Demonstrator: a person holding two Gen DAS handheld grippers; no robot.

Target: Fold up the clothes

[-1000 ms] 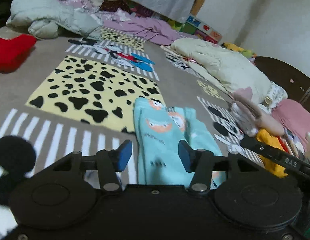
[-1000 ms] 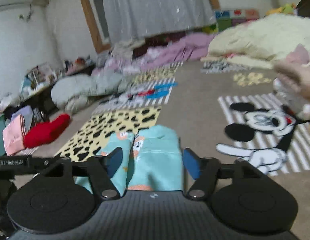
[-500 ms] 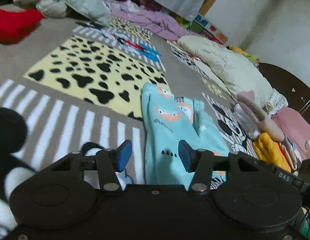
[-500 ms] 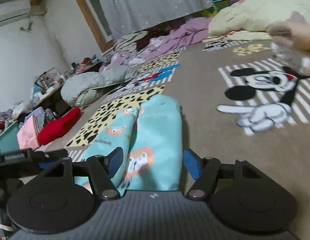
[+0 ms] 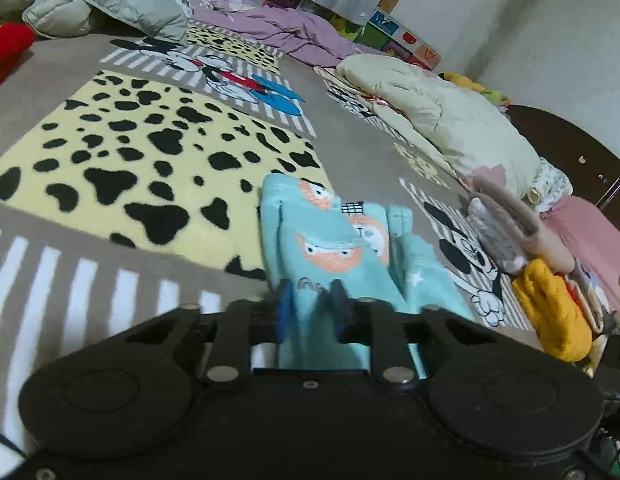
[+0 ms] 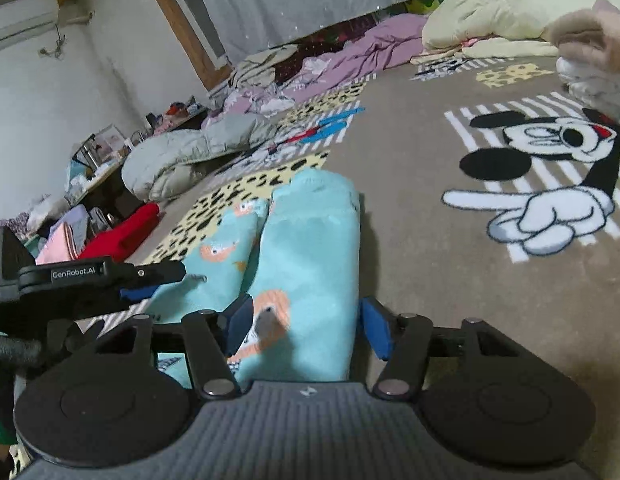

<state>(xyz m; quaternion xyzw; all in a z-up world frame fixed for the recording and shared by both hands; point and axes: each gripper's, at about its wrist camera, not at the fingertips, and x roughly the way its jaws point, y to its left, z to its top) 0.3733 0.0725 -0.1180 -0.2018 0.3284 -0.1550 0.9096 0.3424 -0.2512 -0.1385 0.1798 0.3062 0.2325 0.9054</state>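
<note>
Teal pants [image 5: 333,256] lay on rug [image 5: 110,168]. My left claw [image 5: 310,312] pinched near hem; right claw [image 6: 306,326] apart, straddling other leg. Soft, light, floppy; gripped at edges.

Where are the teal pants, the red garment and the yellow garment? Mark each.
teal pants [image 6: 310,240], right wrist view, on the plain right leg.
red garment [image 6: 126,232], right wrist view, on its middle.
yellow garment [image 5: 553,312], left wrist view, on its top fold.
</note>
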